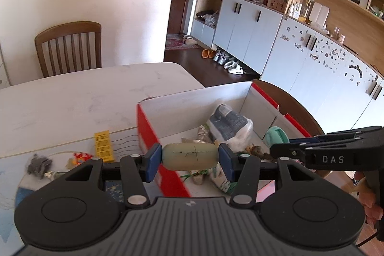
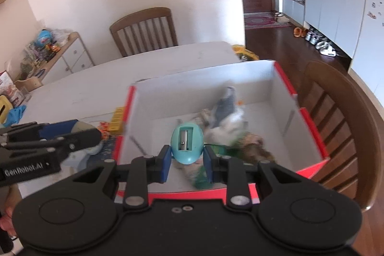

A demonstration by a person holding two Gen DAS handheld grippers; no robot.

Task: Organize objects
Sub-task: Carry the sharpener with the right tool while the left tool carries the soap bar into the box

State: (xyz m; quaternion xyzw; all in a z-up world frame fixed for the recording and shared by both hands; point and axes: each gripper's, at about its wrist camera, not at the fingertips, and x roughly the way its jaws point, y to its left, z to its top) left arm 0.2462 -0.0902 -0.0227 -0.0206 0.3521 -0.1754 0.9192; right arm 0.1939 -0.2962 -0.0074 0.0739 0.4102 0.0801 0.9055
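My left gripper [image 1: 190, 156] is shut on a pale green oblong eraser [image 1: 190, 156], held over the near left wall of a red cardboard box with a white inside [image 1: 192, 100]. My right gripper [image 2: 187, 144] is shut on a teal egg-shaped pencil sharpener [image 2: 187, 142], held above the box's [image 2: 276, 88] near edge. The sharpener also shows in the left wrist view [image 1: 276, 134]. The box holds a bagged grey item [image 1: 228, 126], also in the right wrist view [image 2: 228, 112], and several small toys.
A yellow packet [image 1: 103, 145], a small red-orange toy [image 1: 81, 157] and a grey fuzzy item [image 1: 39, 164] lie on the white table [image 1: 84, 92] left of the box. Wooden chairs stand behind the table [image 1: 68, 47] and right of the box [image 2: 336, 116].
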